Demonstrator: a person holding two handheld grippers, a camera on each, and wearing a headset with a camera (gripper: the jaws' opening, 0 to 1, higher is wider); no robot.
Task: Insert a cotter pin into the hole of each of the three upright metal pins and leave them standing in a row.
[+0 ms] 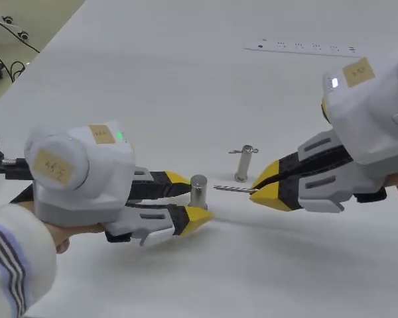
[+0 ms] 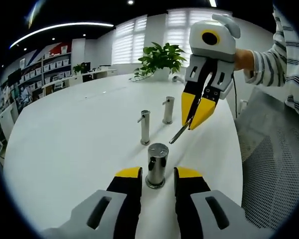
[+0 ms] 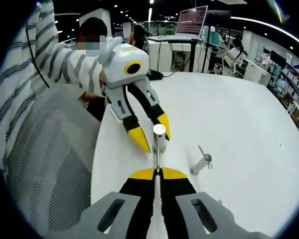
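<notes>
Setting: a white desk (image 1: 186, 79), seen from the head view looking down, with a person holding one gripper in each hand.
Left gripper (image 1: 190, 197): reaches in from the left, its yellow-tipped jaws partly open, one on each side of an upright metal pin (image 1: 198, 189). In the left gripper view a thin gap seems to show on each side of the pin, so the jaws appear not to touch it.
Right gripper (image 1: 257, 190): reaches in from the right, jaws pressed together on one end of a thin cotter pin (image 1: 233, 189).
Cotter pin: lies roughly level, its free end pointing at the upright pin and stopping just short of it.
Upright pin: a short silver cylinder with a flat round top, standing on the desk between the two grippers.
Other pins: in the left gripper view, two slimmer metal pins stand beyond it, a nearer one (image 2: 145, 127) and a farther one (image 2: 168, 109), each with a small piece jutting out sideways near its top.
Background: a white power strip (image 1: 298, 47) lies at the far side of the desk; a green potted plant (image 2: 159, 56) stands past the desk's far end.
Person: a striped sleeve (image 1: 6, 258) shows at the lower left.
</notes>
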